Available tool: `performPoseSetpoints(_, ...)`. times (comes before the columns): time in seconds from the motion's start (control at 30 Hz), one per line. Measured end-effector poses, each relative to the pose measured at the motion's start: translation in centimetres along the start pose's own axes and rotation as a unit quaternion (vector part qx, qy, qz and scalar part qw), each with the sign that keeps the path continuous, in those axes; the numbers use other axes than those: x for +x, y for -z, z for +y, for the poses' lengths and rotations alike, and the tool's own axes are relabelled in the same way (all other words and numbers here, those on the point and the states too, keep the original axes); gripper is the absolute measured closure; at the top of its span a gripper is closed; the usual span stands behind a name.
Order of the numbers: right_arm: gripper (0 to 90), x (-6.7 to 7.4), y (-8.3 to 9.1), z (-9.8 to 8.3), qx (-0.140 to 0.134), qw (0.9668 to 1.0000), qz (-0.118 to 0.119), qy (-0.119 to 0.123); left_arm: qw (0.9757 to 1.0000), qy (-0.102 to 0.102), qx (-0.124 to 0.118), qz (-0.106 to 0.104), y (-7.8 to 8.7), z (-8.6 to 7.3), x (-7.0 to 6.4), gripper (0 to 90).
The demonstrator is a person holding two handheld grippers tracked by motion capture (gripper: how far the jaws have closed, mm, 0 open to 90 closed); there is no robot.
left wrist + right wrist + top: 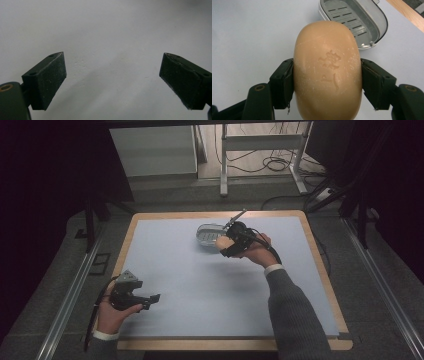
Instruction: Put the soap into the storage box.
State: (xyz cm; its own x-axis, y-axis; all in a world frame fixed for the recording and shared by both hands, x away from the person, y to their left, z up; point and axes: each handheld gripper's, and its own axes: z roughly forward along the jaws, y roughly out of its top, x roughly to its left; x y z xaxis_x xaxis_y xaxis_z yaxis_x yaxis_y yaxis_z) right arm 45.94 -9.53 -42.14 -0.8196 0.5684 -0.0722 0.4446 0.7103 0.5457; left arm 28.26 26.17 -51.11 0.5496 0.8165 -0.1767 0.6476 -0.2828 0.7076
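Holding the soap (328,72) tight by its two sides in the right gripper (327,83), long way pointing ahead to the open soap dish (372,37) just in front, with the left gripper (112,82) wide open, empty, far back.

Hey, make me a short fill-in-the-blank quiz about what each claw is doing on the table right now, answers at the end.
1. The right claw is shut on a bar of ____.
2. The left claw holds nothing; its jaws stand ____.
3. The soap dish beyond the soap has nothing in it: it is ____.
4. The table is covered by a pale ____ mat.

Answers: soap; open; empty; blue
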Motion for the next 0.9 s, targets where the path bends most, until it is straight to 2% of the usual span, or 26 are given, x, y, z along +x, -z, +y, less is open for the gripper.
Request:
performPoseSetpoints(0.17,32.4,-0.7,-0.2,0.4,0.001,1.0000,-0.005,-0.004,1.0000,-0.001,-0.001,-0.001,0.0,0.0,0.0,7.3)
performPoseSetpoints(0.43,32.4,-1.5,-0.5,1.5,0.007,0.9999,-0.013,0.006,1.0000,-0.001,0.001,-0.003,-0.1,0.0,-0.1,7.1)
performPoseSetpoints(0.9,32.4,-2.7,-1.8,3.3,0.016,0.9997,-0.006,0.014,1.0000,-0.004,0.005,-0.002,-0.5,0.1,-0.1,7.1)
